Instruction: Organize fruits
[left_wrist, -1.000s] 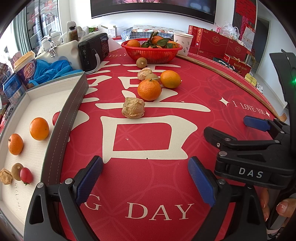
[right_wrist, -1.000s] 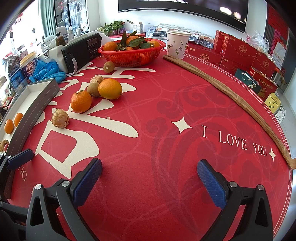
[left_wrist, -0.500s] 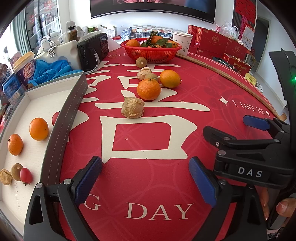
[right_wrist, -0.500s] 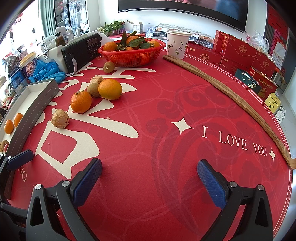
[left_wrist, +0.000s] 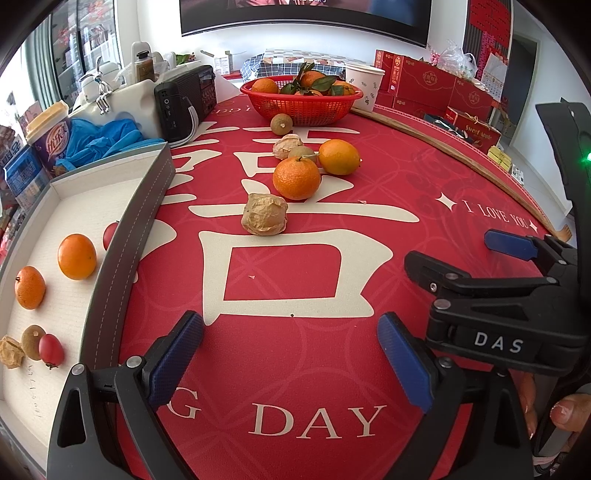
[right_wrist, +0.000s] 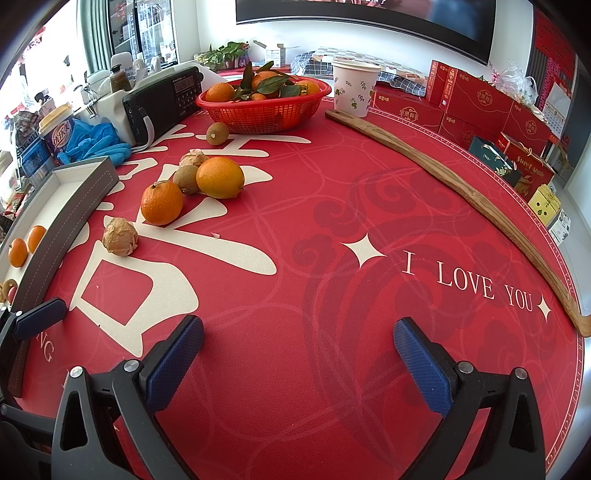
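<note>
Both tongs waiting wide apart, loose fruit ahead of them on the red mat.

The left gripper (left_wrist: 290, 363) is hovering low over the mat with its jaws spread and nothing between them, and the right gripper (right_wrist: 297, 358) is sitting the same way, empty, at about 3 o'clock of the left. The nearest loose piece, the papery husked fruit (left_wrist: 264, 215), is lying at 12 o'clock from the left gripper, well apart from it, with the mandarin (left_wrist: 296, 178) just behind. The tray (left_wrist: 122, 236) (already holding a few sorted fruits) is running along at 9 to 10 o'clock. Judging from this, the left side is lining up for the husked fruit: it should be going straight in, straddling the widest part and closing gently, since the husk looks crushable and light enough to skid.
</note>
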